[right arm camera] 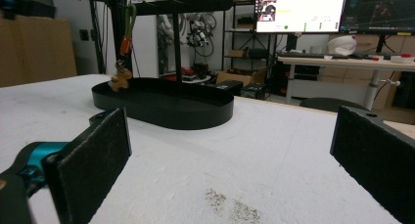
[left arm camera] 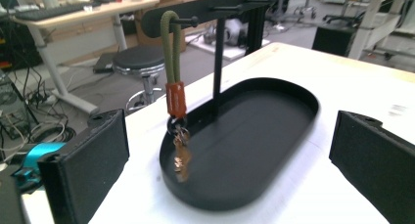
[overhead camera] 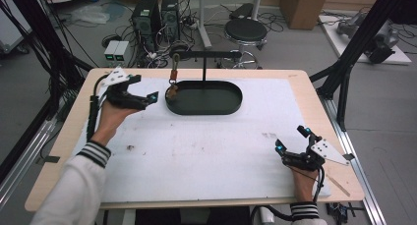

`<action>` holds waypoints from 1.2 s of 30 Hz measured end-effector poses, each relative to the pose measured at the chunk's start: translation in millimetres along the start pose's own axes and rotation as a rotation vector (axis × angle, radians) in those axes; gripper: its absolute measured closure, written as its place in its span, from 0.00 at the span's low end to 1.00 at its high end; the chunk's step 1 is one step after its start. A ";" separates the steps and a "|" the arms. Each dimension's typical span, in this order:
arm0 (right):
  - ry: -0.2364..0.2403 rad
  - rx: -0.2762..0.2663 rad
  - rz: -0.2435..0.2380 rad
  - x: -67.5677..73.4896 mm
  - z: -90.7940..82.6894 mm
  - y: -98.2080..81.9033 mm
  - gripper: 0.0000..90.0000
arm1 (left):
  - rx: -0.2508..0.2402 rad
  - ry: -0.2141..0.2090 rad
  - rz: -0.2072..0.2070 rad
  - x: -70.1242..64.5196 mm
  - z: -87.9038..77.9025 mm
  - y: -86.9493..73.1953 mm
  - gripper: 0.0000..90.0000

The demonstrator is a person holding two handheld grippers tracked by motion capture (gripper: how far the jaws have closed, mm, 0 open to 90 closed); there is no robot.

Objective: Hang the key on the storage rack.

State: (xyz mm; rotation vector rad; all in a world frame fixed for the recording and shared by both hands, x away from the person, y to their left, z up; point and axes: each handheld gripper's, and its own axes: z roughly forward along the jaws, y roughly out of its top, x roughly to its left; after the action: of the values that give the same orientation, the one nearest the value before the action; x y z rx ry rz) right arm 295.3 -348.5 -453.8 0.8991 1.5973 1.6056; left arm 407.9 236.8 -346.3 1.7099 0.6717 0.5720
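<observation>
- Olive-green keychain strap [left arm camera: 170, 48] hangs from a peg on the black rack [left arm camera: 219, 53]; its small charm [left arm camera: 181, 160], blurred, seems to dangle just above the black oval tray [left arm camera: 254, 136].
- Left gripper [overhead camera: 147, 99] sits just beside the tray, jaws wide apart, nothing between them.
- Right gripper [overhead camera: 292, 141] rests well apart on the white mat [overhead camera: 206, 151], its 2 jaws likewise spread and empty.

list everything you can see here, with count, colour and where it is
keychain: 1, olive loop with orange tag and a small tan charm, hanging from a peg at the left end of the stand's bar
stand: 1, black, post and crossbar rising from the tray
tray: 1, black oval, far middle of the table
mat: 1, white, covering most of the table
table: 1, light wood
stool: 1, black seat, on the floor beyond the table
left gripper: 1, black, fingers open, near the tray's left end
right gripper: 1, black, fingers open, near right of the mat
</observation>
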 end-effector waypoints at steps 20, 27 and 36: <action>-0.003 -0.001 -0.011 0.1 0.3 0.1 0.01 | -0.104 0.091 -0.030 -44.5 -111.8 -99.6 0.02; -0.002 0.003 -0.003 1.1 0.0 0.0 0.01 | -0.158 0.110 -0.052 -52.1 -111.1 -123.0 0.02; 0.000 0.000 -0.010 1.1 0.1 -0.1 0.00 | -0.223 0.115 -0.048 -54.9 -112.9 -134.4 0.02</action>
State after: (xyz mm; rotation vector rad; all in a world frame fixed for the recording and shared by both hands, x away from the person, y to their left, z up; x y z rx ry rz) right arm 294.8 -347.5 -453.9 0.8894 1.5996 1.5992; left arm 272.8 301.4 -453.1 1.4580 0.7017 0.6895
